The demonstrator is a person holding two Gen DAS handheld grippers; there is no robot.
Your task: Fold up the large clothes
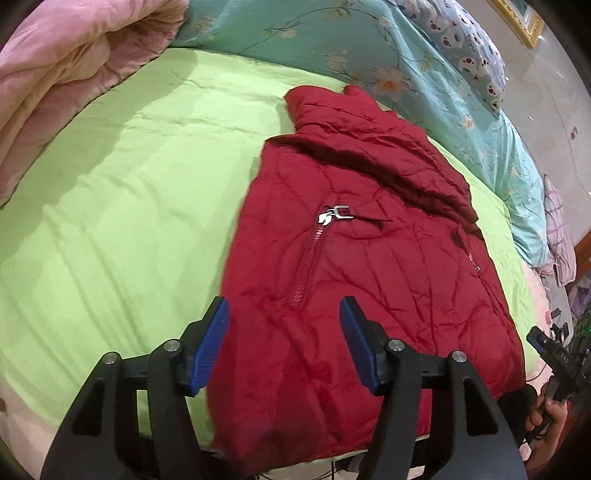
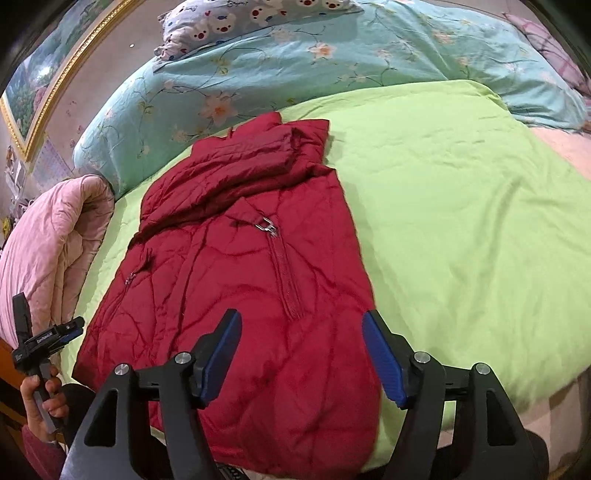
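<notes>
Item: we record one dark red quilted jacket (image 1: 354, 258), lying flat on a lime-green bedspread (image 1: 122, 206). Its long axis runs from the near edge of the bed toward the far pillows, collar end away from us, hem nearest. The shell is thin, padded and creased, stitched in diagonal lines; a closed zip with a silver metal pull (image 1: 334, 215) runs lengthwise down it. The upper part is folded over into a thick rumpled band across the chest.

Our left tongs (image 1: 284, 314) hang above the hem, blue ribbed pads apart, nothing between them. Our right tongs (image 2: 301, 325) likewise stand open over the hem's other corner, clear of the cloth. No earlier view is given, so we note only that both are empty.

Surroundings: a teal floral quilt (image 1: 424, 85) beyond the collar; a pink padded blanket (image 1: 62, 74), rolled; a pillow printed with bears (image 2: 258, 14); a gilt picture frame (image 2: 55, 92).
</notes>
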